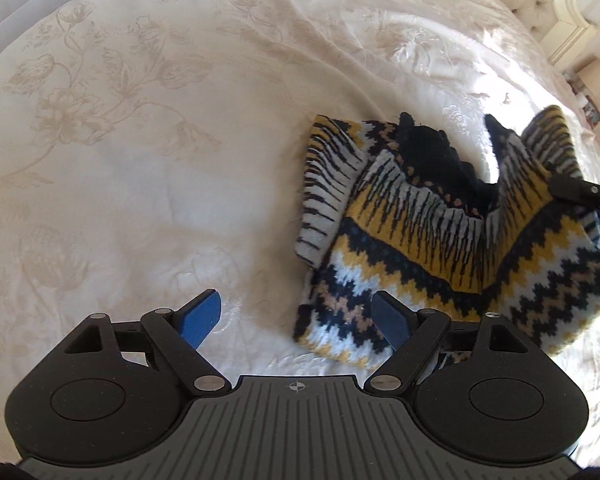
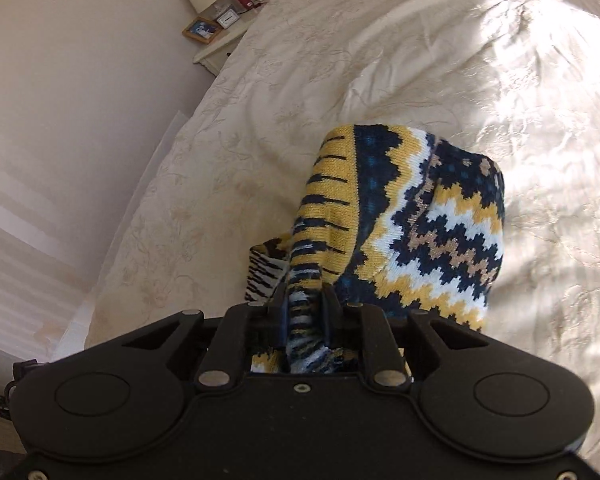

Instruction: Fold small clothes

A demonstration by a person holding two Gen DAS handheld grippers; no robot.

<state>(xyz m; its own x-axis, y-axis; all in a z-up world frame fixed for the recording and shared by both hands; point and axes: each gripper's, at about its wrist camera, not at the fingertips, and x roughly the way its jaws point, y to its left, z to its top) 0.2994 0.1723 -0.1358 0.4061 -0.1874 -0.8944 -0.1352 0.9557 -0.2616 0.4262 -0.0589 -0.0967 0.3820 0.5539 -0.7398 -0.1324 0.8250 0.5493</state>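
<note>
**Carry the lifted side across, flat and square**

The patterned sweater (image 1: 440, 240) lies on the cream bedspread (image 1: 140, 140), partly folded, its right side raised off the cloth; the right gripper (image 2: 306, 308) has its fingers pinched together on a bunch of that knit, and the fabric hangs taut from it; the left gripper (image 1: 296, 316) hovers just beside the near hem with its blue fingers (image 1: 204, 312) spread wide, holding nothing. To fold well, I judge the right side should travel over the middle in one low arc, so the edge lands parallel to the far sleeve; the left could press the hem down first, since a thick knit tends to drag and bunch; let go only once the layer rests flat.
</note>
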